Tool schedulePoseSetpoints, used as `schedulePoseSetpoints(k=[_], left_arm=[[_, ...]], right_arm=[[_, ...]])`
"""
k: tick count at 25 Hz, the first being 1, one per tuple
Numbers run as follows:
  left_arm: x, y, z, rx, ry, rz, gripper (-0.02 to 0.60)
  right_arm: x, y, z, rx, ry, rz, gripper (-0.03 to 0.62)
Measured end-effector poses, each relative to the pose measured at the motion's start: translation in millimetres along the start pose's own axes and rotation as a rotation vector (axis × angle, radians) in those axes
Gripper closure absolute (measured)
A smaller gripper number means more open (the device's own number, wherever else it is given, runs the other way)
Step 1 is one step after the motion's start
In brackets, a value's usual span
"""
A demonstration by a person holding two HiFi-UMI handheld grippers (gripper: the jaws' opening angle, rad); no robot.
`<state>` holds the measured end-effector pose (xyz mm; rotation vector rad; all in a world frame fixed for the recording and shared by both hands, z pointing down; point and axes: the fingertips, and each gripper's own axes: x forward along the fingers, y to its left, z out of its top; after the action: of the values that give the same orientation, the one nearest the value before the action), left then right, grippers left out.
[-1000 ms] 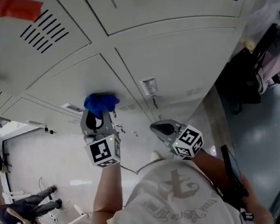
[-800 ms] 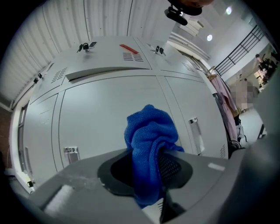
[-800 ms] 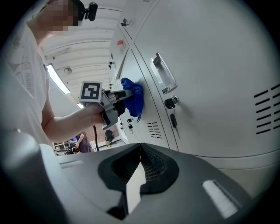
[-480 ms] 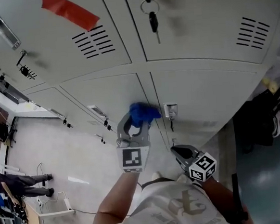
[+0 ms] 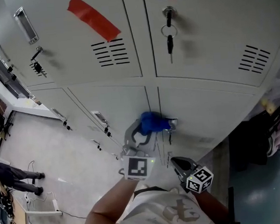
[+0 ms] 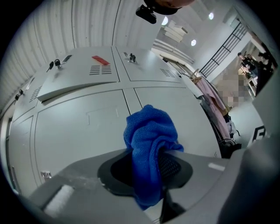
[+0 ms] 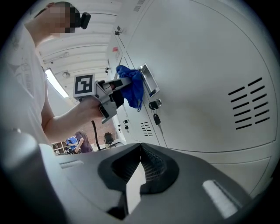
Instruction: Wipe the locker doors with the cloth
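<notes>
In the head view the left tongs (image 5: 146, 129) sit just below the middle of the frame. The bare left forearm (image 5: 107, 211) rises from the bottom edge and stretches forward toward the lockers, with the marker cube (image 5: 137, 167) facing the camera. The tongs are clamped on the blue cloth (image 5: 153, 122). The left gripper view shows this plainly: the cloth (image 6: 151, 148) is pinched between the two dark pads of the left tongs (image 6: 148, 173), with a bunched lump standing up past the tips and a short tail hanging down behind them.

The bunched end lies against the lower locker door (image 5: 212, 113) right at its small handle (image 5: 173, 124), close to the seam between two doors. From the right gripper view the cloth (image 7: 131, 87) is at the upper left of centre. It is pressed to the handle plate (image 7: 148, 81), and a key (image 7: 156, 120) hangs just beneath it.

The right tongs (image 5: 177, 162) are held low, below and a little right of the left ones and close to the person's white shirt (image 5: 167, 218). The arm is tucked in and the tips point up toward the lockers. In their own view the right tongs (image 7: 140, 168) are closed tip to tip with nothing between them. They are aimed at a grey door with vent slots (image 7: 251, 109) at the right of the frame.

A strip of red tape (image 5: 94, 18) crosses an upper door at the top left of the head view.
</notes>
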<state>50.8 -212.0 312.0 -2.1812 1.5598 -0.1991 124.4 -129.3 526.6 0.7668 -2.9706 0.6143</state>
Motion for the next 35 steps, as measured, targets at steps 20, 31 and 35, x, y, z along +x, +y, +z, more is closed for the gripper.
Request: schedulePoseSetpoints(k=[20, 31, 35], left_arm=[[-25, 99, -12, -0.039, -0.029, 0.115, 0.456], [-54, 170, -56, -0.112, 0.077, 0.222, 0.454], [-61, 189, -62, -0.144, 0.065, 0.265, 0.454]], right_arm=[[55, 21, -5, 0.03, 0.014, -0.013, 0.585], [80, 37, -8, 0.034, 0.029, -0.021, 0.586], [87, 39, -10, 0.026, 0.034, -0.02, 0.586]])
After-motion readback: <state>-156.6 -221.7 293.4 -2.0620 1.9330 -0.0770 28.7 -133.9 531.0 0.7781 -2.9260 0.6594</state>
